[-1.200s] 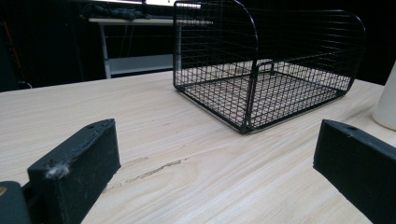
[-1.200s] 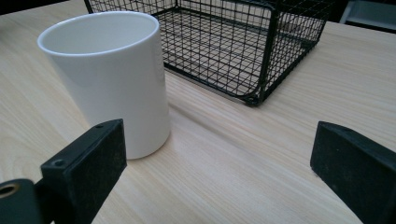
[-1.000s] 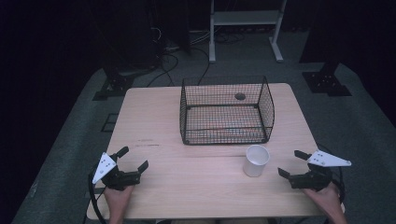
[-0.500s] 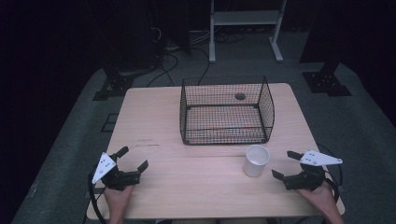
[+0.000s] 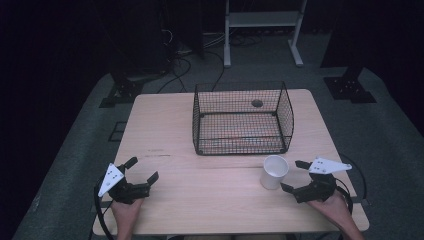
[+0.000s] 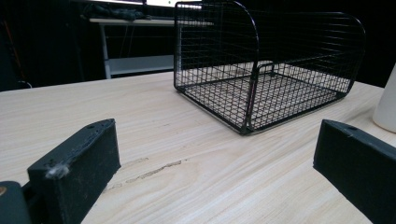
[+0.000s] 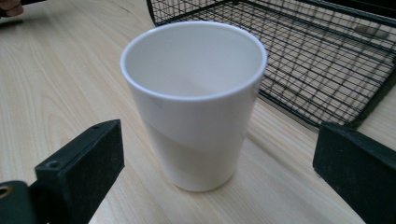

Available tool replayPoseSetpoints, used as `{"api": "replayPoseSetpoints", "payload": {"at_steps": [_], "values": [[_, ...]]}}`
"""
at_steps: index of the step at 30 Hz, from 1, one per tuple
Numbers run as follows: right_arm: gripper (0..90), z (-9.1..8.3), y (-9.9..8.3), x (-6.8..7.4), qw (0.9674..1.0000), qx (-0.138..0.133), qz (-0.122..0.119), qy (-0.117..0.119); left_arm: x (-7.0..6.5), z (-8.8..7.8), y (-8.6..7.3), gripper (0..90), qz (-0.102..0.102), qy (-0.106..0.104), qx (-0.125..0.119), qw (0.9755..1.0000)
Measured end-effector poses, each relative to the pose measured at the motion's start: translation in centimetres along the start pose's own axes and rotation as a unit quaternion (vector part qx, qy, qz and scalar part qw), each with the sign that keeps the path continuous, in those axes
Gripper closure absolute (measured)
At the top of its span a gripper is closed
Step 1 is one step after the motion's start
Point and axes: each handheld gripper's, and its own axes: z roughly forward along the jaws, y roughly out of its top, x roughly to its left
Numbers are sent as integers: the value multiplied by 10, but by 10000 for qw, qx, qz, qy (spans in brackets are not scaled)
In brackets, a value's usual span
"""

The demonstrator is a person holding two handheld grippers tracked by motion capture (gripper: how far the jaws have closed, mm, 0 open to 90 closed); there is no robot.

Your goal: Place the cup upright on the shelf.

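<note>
Since a second ago my right tool (image 5: 292,176) slid leftward to the white cup (image 5: 274,171) at lower right of the counter (image 5: 165,130), jaws opening wider, cup untouched; left tool (image 5: 141,170) open, empty.

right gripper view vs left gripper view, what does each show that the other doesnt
Right gripper view alone: the white cup whole, upright and empty, standing between the right tool's open jaws, untouched. Left gripper view alone: the wire basket whole, empty, and a shelf beyond the table, with bare wood between the left tool's open jaws. Both: the wooden table and basket mesh.
</note>
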Motion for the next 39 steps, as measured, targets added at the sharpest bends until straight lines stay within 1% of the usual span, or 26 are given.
{"api": "replayPoseSetpoints", "payload": {"at_steps": [1,2,3,5,7,8,12,14,17,21,22,24,25,26,27,28,33,39], "values": [[15,1,1,1,10000,9,-10,11,0,0,0,0,0,0,1,10000],[15,3,4,1,10000,6,-21,71,0,0,0,0,1,2,2,10000],[15,3,4,1,10000,6,-21,71,0,0,0,0,4,3,1,10000],[15,7,10,5,9999,70,-86,90,0,0,0,0,13,6,-3,10000],[15,8,12,6,9999,35,-97,120,0,0,0,0,16,9,-3,10000],[15,13,14,7,9997,90,-129,175,0,0,0,0,16,9,-5,10000],[15,18,16,7,9996,160,-150,186,0,0,0,0,24,22,-11,10000],[15,21,19,7,9995,206,-165,187,1,-1,0,0,-28,33,-17,10000],[15,26,22,7,9991,261,-182,275,1,-1,0,0,-27,29,-22,10000],[17,31,29,8,9985,352,-288,313,1,-1,0,0,-26,27,-24,10000],[33,32,30,8,9984,381,-300,296,1,-1,0,0,-25,27,-23,10000],[135,34,33,6,9981,432,-314,310,1,-1,0,0,-22,27,-26,10000],[145,34,34,5,9977,457,-284,419,1,-1,0,0,-27,14,-37,10000],[145,34,34,5,9977,457,-284,419,1,-1,0,0,-27,14,-37,10000],[183,35,35,2,9977,457,-222,449,1,-1,0,0,-17,27,-40,10000],[184,35,35,2,9975,460,-223,479,1,-1,0,0,-17,27,-40,10000],[189,37,39,2,9970,549,-279,475,1,-1,0,0,-12,39,-31,10000],[191,37,56,4,9952,567,-356,720,0,-1,0,0,-2,29,-26,10000]]}}
